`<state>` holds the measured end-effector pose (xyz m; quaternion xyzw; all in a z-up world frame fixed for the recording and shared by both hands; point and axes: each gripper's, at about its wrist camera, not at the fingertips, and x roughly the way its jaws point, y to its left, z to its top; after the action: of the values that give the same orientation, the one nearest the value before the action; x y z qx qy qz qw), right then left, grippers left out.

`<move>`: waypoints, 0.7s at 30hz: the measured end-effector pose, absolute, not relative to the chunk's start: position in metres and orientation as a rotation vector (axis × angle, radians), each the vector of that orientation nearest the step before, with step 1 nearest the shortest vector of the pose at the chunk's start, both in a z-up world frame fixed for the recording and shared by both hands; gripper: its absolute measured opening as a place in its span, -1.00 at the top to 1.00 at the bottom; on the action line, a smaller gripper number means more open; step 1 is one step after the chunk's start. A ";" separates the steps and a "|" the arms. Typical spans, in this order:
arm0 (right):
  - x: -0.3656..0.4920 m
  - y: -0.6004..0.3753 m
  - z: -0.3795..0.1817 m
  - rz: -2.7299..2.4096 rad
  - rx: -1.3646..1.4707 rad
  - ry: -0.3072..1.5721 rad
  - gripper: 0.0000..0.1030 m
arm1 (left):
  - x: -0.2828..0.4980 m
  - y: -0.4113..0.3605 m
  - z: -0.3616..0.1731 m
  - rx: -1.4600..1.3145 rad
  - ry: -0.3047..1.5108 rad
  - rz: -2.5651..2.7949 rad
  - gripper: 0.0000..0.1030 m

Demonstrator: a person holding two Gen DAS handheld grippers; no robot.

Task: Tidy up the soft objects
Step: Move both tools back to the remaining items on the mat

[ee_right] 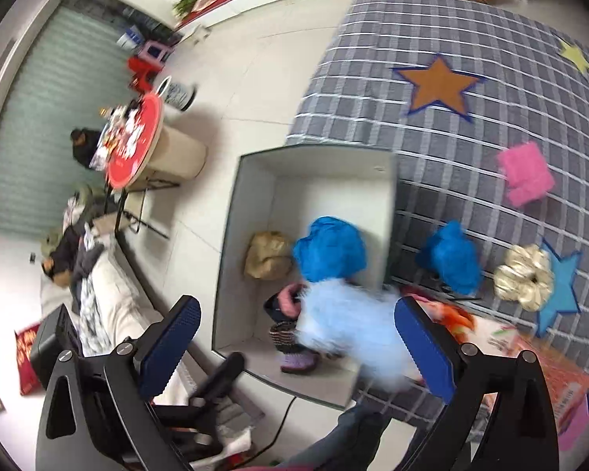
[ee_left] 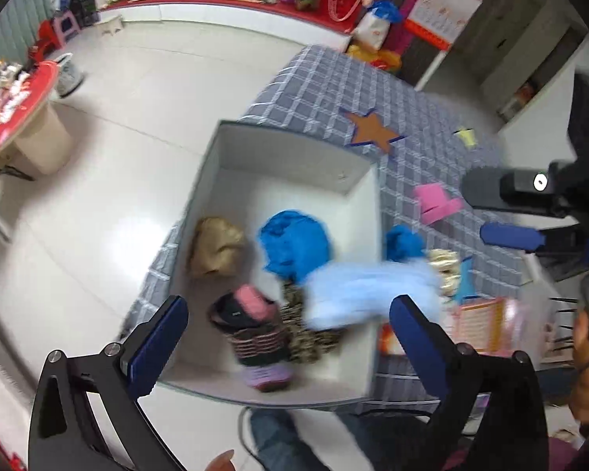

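A white open box (ee_left: 231, 145) (ee_right: 255, 180) stands on a grey checked table. Inside lie a tan soft lump (ee_left: 216, 247) (ee_right: 267, 255), a bright blue one (ee_left: 294, 247) (ee_right: 330, 249), a striped pink and black item (ee_left: 255, 325) (ee_right: 284, 314) and a leopard-print cloth (ee_left: 310, 333). A blurred light blue fluffy piece (ee_left: 365, 290) (ee_right: 353, 333) lies across the box's right wall, free of both grippers. My left gripper (ee_left: 288, 341) and my right gripper (ee_right: 298, 347) are open above the box. On the table lie a second blue lump (ee_left: 402, 241) (ee_right: 451, 261), a pink block (ee_left: 436, 202) (ee_right: 524, 172) and a cream ruffled piece (ee_left: 445, 263) (ee_right: 524, 276).
The table cloth (ee_left: 333, 82) (ee_right: 432, 27) bears star patches. A colourful printed box (ee_left: 479, 325) (ee_right: 546, 376) sits at the table's near right. A round red-topped table (ee_left: 15, 117) (ee_right: 137, 141) stands on the white floor to the left. The other gripper (ee_left: 530, 212) shows at right in the left wrist view.
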<state>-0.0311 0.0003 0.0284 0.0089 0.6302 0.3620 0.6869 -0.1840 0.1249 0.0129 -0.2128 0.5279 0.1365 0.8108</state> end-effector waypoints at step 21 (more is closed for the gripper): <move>0.094 -0.188 -0.018 0.366 0.026 1.548 -0.94 | -0.061 0.010 0.001 -0.206 1.263 0.083 -0.99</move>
<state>0.0940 -0.1877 -0.0176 0.0117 0.6949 0.1644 0.6999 -0.0611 0.0101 0.0011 -0.0962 0.5890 0.0385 0.8015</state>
